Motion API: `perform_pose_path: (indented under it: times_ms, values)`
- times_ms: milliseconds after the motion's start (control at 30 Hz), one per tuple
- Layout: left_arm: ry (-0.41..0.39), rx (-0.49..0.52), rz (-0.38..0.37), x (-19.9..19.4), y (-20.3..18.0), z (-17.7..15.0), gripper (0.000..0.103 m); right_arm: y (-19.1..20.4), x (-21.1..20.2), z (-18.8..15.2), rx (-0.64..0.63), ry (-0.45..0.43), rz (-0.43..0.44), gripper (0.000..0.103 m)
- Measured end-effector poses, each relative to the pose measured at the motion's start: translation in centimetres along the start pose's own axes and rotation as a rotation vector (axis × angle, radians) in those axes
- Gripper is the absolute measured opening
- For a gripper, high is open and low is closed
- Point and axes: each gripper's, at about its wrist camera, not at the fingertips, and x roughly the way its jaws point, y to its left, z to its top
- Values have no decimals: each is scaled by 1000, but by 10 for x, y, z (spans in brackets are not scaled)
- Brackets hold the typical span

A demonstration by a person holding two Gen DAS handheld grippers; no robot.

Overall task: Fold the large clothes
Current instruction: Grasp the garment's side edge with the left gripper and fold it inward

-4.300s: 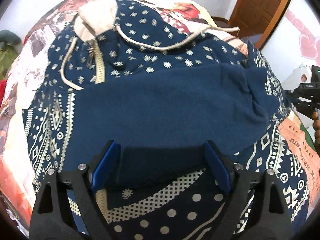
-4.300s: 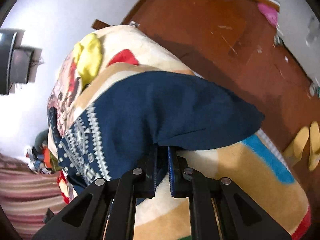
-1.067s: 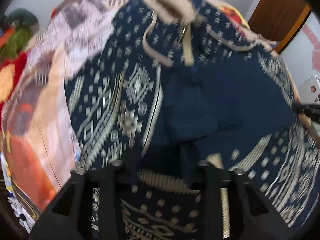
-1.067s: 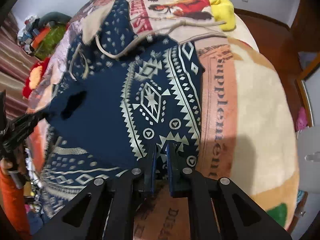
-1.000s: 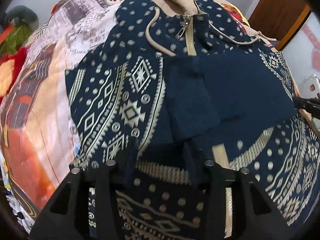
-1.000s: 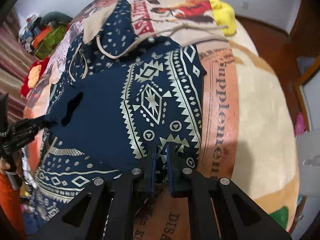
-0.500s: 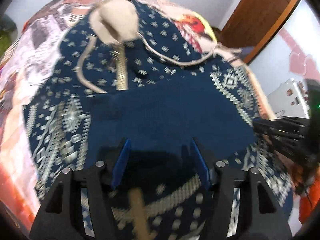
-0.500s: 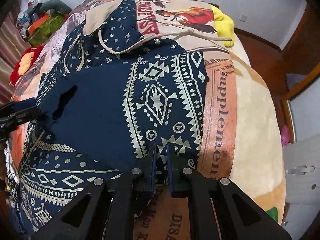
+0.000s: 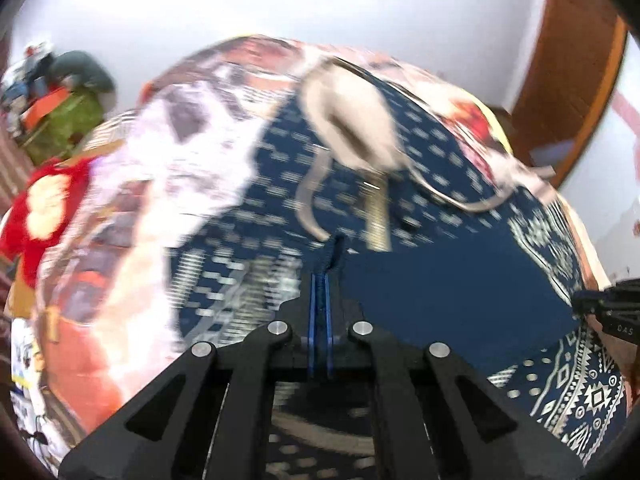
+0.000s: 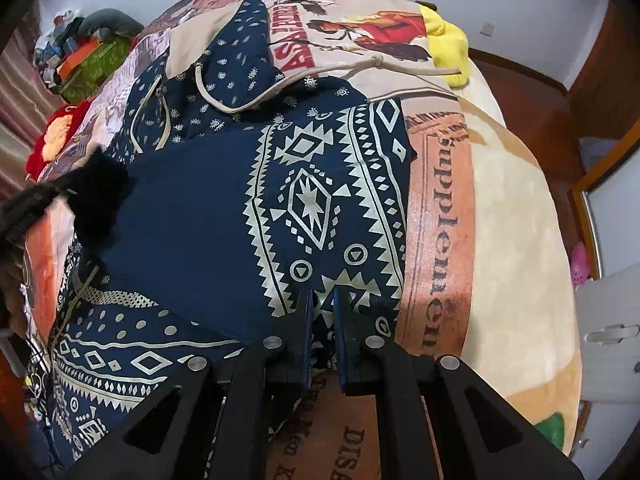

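Note:
A navy hooded garment (image 10: 200,220) with a cream geometric print lies spread on the bed, its cream-lined hood (image 9: 352,128) at the far end. A plain navy part (image 9: 440,288) is folded across its middle. My left gripper (image 9: 320,280) is shut on the left edge of that fold, and a tuft of navy cloth sticks up between the pads. In the right wrist view the left gripper (image 10: 36,200) lifts dark cloth at the left. My right gripper (image 10: 322,300) is shut on the garment's patterned near edge. It also shows at the right edge (image 9: 608,304).
A printed fleece blanket (image 10: 500,220) covers the bed. Yellow cloth (image 10: 444,36) lies at its far end, and a red cushion (image 10: 52,140) and a pile of things (image 10: 80,64) sit at the left. A wooden door (image 9: 568,80) and a white cabinet (image 10: 612,320) stand at the right.
The left gripper's jaws, apart half a second ago, have shut on the navy fold, and it has risen and tilted up. The right gripper has kept still, shut on the edge.

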Motion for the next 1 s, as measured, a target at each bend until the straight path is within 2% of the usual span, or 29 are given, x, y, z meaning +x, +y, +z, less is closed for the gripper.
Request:
perform_pose_path:
  times_ms: [133,233,300,367,500,667,733,800,833,900,1000]
  values:
    - [4,-93,40,-4,55,-7,3,0,-4,11,0,51,16,6]
    - [30,-145,36,5,81,-20,2,-2,-17,22,50,21,94,6]
    - [54,-164,62,16,94,-30,0,-2,-21,30,82,4,120,6]
    - [77,-189,66,26,104,-40,0,2,-17,37,95,11,110,6]
    - [146,-242,47,48,122,-58,0,15,8,39,66,60,33,6]
    - [215,-320,-148,51,125,-69,2,43,17,29,-92,11,-121,6]
    - [229,-375,-242,49,122,-72,12,53,20,27,-152,9,-174,6]
    - [232,-449,-334,48,120,-77,36,60,21,26,-184,12,-210,6]
    - [238,-477,-366,48,118,-79,40,61,22,26,-191,12,-220,6]
    - [272,-543,-449,56,113,-84,41,62,22,25,-193,10,-226,6]
    - [323,-627,-510,70,107,-90,41,57,20,23,-181,7,-213,6]
